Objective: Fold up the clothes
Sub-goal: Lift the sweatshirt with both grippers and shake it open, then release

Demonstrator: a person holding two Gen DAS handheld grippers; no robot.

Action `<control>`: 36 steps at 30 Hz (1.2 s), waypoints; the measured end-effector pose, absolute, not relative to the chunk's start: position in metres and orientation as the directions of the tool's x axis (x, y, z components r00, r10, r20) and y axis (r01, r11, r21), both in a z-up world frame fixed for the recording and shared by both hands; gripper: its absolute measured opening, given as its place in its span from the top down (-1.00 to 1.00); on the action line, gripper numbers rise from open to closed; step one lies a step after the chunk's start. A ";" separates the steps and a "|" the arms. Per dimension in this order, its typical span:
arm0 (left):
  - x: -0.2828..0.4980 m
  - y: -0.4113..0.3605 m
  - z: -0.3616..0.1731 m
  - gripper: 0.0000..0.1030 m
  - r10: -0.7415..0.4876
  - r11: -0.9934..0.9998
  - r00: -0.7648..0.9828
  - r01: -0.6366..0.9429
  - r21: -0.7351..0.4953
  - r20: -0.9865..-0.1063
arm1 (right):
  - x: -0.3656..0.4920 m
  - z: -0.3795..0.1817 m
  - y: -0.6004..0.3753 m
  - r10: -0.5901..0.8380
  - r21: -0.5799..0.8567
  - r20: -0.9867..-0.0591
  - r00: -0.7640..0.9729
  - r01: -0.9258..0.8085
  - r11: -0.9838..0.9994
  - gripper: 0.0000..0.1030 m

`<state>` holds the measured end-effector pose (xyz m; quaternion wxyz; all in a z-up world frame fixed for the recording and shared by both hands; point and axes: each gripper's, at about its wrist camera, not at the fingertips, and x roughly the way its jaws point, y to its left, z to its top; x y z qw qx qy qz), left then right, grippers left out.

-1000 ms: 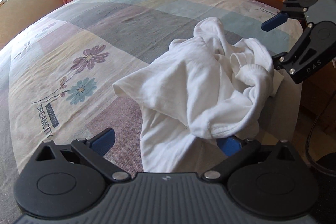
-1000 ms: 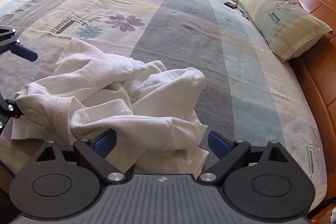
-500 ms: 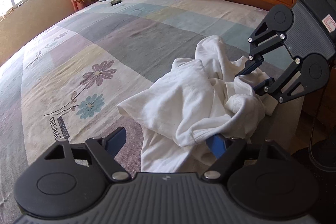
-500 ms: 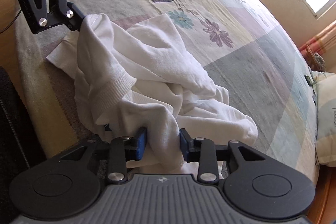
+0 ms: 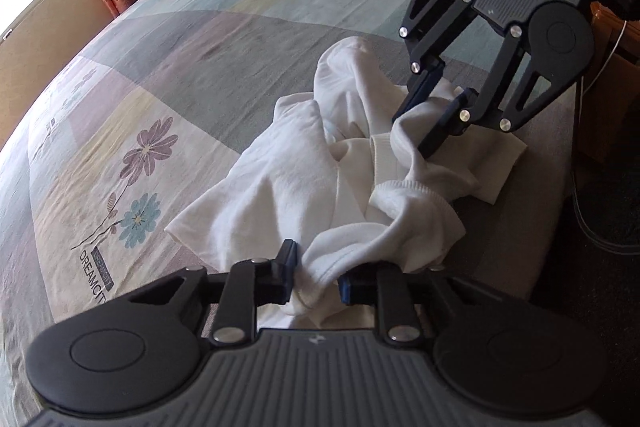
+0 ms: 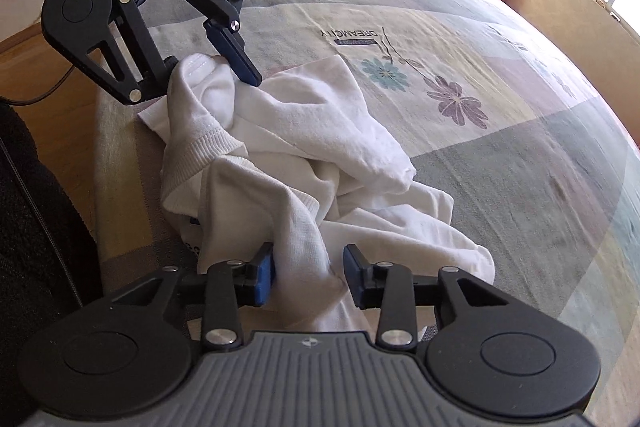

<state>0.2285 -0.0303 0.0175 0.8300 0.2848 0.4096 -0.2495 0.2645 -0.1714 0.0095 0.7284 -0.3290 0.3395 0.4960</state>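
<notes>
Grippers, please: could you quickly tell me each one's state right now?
Left gripper: just closed on the white garment.
Right gripper: shut on the same garment.

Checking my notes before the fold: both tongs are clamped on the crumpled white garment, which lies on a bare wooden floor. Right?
Not quite. The left tongs and right tongs do grip the white garment, but it lies on a patchwork flowered bedspread, as the left wrist view shows.
</notes>
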 end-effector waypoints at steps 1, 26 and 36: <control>0.231 -0.032 0.021 0.77 -0.174 0.711 0.553 0.643 0.285 -0.815 | 0.263 0.010 -0.173 0.511 -0.134 -0.817 0.268 -0.950 0.283 0.57; 0.480 0.015 0.015 0.88 0.117 0.905 0.670 0.232 0.356 -0.733 | 0.461 0.029 -0.232 0.210 -0.284 -0.711 0.671 -0.548 0.787 0.78; 0.508 0.063 -0.007 0.90 0.229 0.960 0.615 -0.013 0.281 -0.755 | 0.509 -0.001 -0.211 0.156 -0.241 -0.732 0.663 -0.466 0.851 0.80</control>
